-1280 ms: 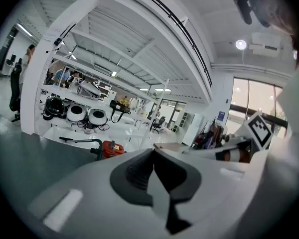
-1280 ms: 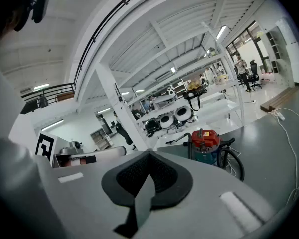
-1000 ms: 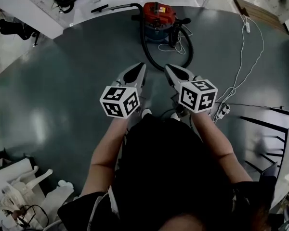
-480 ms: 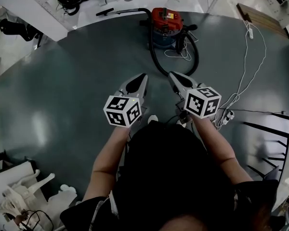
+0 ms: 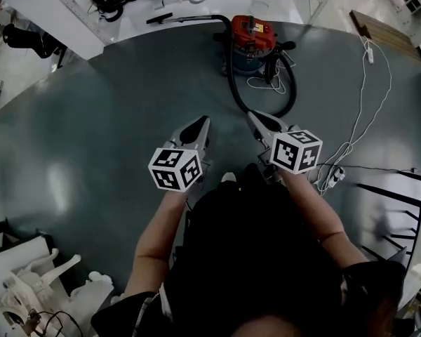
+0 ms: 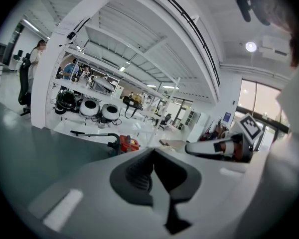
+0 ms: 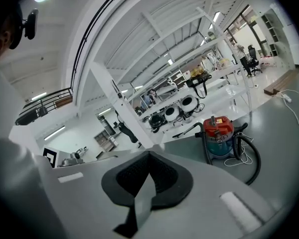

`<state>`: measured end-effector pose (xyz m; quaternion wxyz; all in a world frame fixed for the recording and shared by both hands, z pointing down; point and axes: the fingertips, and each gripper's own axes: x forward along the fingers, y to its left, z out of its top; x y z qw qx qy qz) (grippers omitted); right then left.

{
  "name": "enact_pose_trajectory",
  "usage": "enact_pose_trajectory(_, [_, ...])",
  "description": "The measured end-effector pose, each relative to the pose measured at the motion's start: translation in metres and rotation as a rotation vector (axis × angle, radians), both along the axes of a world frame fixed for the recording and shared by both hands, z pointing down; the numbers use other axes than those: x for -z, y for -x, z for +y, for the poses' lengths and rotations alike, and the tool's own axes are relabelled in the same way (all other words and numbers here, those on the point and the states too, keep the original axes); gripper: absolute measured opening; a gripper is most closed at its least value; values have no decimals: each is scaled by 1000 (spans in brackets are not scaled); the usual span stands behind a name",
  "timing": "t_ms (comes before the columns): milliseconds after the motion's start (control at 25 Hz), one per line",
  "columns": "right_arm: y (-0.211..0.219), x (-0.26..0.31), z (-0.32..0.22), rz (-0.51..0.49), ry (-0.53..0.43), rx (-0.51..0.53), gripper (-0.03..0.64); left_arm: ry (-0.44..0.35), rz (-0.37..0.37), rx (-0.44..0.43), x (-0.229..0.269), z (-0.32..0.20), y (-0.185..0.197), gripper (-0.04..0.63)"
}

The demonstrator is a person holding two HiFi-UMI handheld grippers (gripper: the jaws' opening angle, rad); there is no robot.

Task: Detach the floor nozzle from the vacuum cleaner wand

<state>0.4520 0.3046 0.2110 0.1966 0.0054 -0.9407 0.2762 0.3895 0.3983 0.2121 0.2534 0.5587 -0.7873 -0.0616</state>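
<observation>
1. Left gripper point(image 6: 153, 156): jaws fully together, nothing betw the pads. Right gripper point(image 7: 149, 156): same, closed and empty.
2. Both were held side by side in front of the person's torso, pointing fwd and slightly down over the dark floor point(image 5: 91, 132). Neither touched anything.
3. Vacuum cleaner point(image 5: 251, 42): red top, blue body, upright on the floor, well ahead of both grippers and a bit right of centre in head view.
4. Hose point(image 5: 233, 83): black, came off the top, swept toward the person, then looped back to the body. Its nearest bend was near the right gripper's tip in head view, but apart from it.
5. Wand point(image 5: 196, 17) ran leftward from the vacuum cleaner along the far edge of the dark floor. Floor nozzle point(image 5: 158, 20) sat on its far end, near the foot of the white bench point(image 5: 70, 20).
6. Nozzle looked attached to the wand. The joint was too small to check for a catch.
7. Progress, my read: approach phase only, zero done on the detach itself.
8. Left to do: close the gap, open both jaws, grip the wand w/ one and the nozzle w/ the other, free any latch, pull apart.
9. Risk: white cable point(image 5: 358, 90) and power strip point(image 5: 335, 175) lay on the floor at right. Trip/snag hazard if the approach drifted that way.
</observation>
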Motion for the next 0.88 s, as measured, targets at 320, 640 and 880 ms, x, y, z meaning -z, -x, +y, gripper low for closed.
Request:
enact_pose_trajectory(320, [40,-8,-1,28,-2,48,-5,-10,8,62,0,8,37,11])
enact_pose_trajectory(640, [95,-22,-16,50,7,101,-5,5,15,108,-5,1,83,11])
enact_pose_trajectory(880, [152,-22,-28,48,31,130,-5,37,10,149,-3,-2,132,11])
